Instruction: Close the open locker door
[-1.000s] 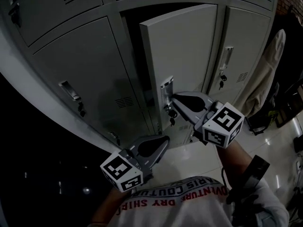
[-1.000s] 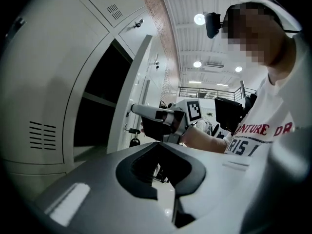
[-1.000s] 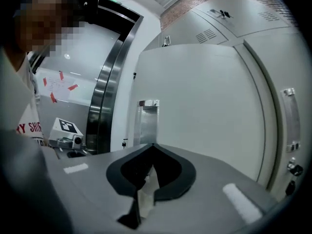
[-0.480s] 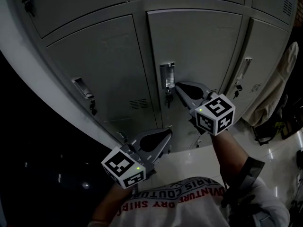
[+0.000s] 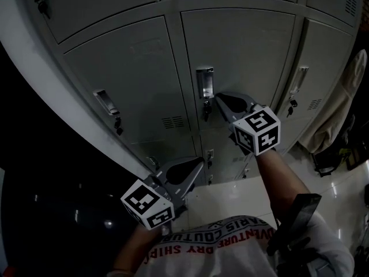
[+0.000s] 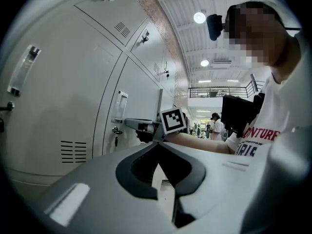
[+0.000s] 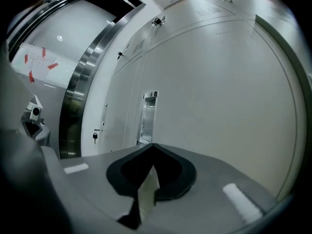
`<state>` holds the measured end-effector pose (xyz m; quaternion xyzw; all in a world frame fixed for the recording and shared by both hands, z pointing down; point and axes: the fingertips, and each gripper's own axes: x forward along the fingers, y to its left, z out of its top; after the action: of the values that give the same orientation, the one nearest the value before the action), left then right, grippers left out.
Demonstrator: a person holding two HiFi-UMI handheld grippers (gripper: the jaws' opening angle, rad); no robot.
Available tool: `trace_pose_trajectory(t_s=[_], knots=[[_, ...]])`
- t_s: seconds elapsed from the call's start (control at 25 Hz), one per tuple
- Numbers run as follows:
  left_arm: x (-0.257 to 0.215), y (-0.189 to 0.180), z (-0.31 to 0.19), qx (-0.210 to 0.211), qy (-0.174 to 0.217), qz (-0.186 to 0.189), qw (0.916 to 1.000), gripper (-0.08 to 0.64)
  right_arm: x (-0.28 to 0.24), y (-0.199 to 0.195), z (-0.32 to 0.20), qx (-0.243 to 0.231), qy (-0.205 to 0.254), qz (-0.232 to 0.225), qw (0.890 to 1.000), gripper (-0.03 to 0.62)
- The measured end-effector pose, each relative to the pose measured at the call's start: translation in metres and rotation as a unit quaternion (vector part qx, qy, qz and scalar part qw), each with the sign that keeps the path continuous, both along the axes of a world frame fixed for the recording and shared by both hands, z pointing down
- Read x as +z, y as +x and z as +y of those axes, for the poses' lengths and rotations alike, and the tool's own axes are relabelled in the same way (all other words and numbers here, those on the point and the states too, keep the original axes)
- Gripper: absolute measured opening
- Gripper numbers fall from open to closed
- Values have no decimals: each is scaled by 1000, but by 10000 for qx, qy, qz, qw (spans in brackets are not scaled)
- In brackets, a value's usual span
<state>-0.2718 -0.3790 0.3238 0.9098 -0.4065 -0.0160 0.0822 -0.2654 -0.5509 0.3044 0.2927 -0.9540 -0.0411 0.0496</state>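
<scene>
At the far left of the head view stands a grey locker with a slim handle set at a slant and a small key hanging below it. Lower down, in front of the person's white printed shirt, the left claw hangs over the shiny floor, well apart from the lockers. Its marker cube faces the camera. The left claw's own view shows its jaws clenched tip to tip, with nothing between them.

In the middle, the locker door lies shut, flush with the frame and level with the doors on either side. Its metal handle plate sits on the door's left edge, and a key dangles just beneath it.

The right claw is raised to this door, with its tip at the door face just right of the handle plate. Whether it presses on the metal cannot be told. Its own view shows the jaws clenched together and empty, with the pale door filling the right side.

Further right is another closed locker with its own handle. Beyond it a light cloth hangs at the edge.
</scene>
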Motion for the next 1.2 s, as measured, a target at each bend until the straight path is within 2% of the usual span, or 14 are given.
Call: trace_pose_trajectory(t_s=[0.16,0.32,0.56,0.76,0.96,1.08,1.2], knots=[[2,9,15,47,-50,-43,10000,3,7,2,36,-302,-135,106,9994,-8],[16,27,40,196,-242,-108,9995,3,37,15,120,-1222,-843,267,9886,-8],[19,77,102,327,-299,-97,9990,3,59,91,254,-1847,-1344,424,9726,-5],[17,158,189,613,-133,-136,9979,3,60,188,356,-1591,-1431,238,9766,-5],[35,241,295,658,-169,-92,9976,3,77,280,462,-1409,-1546,49,9779,-5],[38,280,349,727,-216,-160,9970,3,77,317,517,-1378,-1609,-39,9773,-5],[28,304,388,804,-239,-224,9962,3,64,335,560,-1469,-1644,-212,9752,-5]])
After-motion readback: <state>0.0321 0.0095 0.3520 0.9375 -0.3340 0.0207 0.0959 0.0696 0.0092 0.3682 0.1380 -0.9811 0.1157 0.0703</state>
